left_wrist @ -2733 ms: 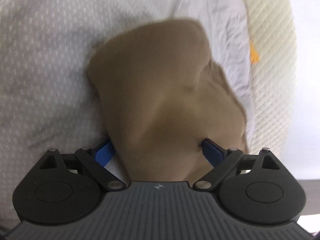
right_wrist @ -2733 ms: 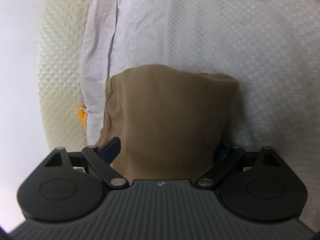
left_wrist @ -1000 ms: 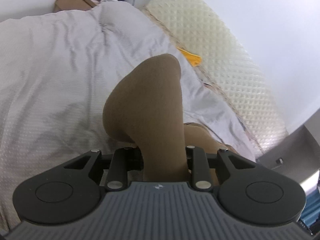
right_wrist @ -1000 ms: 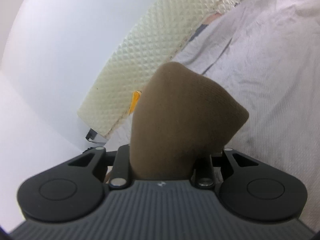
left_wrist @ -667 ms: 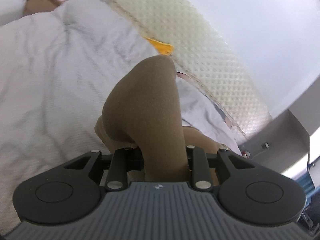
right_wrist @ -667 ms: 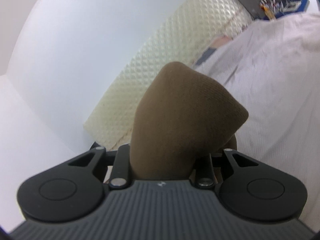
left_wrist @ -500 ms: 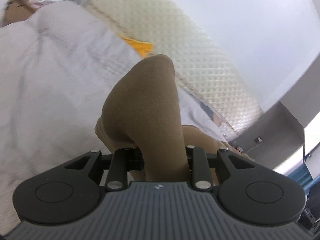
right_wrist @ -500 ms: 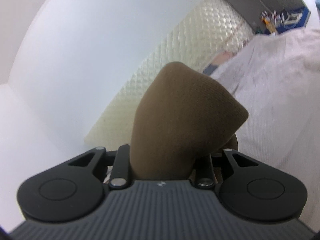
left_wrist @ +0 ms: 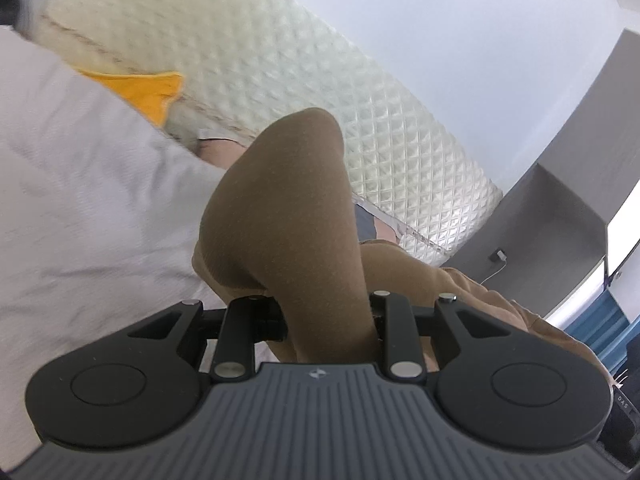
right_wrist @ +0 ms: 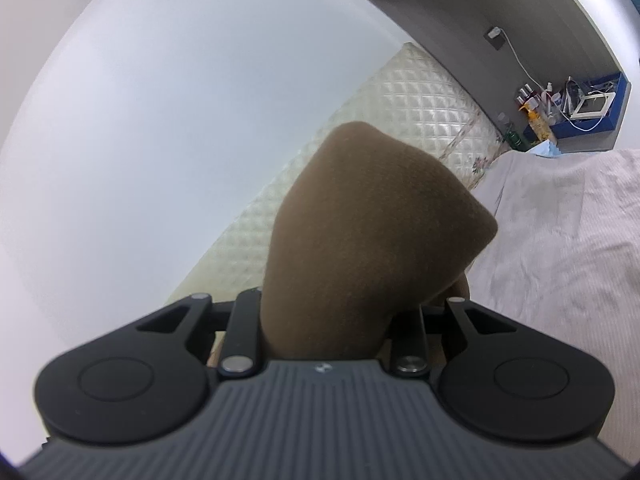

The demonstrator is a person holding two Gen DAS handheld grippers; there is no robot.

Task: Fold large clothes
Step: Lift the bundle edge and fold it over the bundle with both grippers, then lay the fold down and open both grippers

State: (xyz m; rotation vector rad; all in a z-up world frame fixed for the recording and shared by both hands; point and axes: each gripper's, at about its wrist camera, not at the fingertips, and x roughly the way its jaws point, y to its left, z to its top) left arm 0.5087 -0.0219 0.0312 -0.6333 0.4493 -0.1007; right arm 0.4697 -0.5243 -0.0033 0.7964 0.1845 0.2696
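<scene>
A brown knit garment (left_wrist: 288,216) bulges up out of my left gripper (left_wrist: 324,320), whose jaws are shut on a thick bunch of it; more of the cloth trails off to the lower right (left_wrist: 472,292). In the right wrist view another bunch of the same brown garment (right_wrist: 368,232) stands up between the jaws of my right gripper (right_wrist: 332,320), also shut on it. The fingertips of both grippers are hidden by the cloth. Both grippers are lifted above the bed's pale sheet (left_wrist: 80,200).
A cream quilted headboard (left_wrist: 280,80) runs along the white wall behind the bed. An orange cloth (left_wrist: 148,88) lies at the sheet's edge. A grey wall with a socket and cable (right_wrist: 500,36) and a blue shelf of small items (right_wrist: 580,100) stand beyond the bed (right_wrist: 560,240).
Both grippers closed on the brown garment, then rose and swung away from the sheet; the views now tilt up to the headboard and wall, and the garment hangs from both.
</scene>
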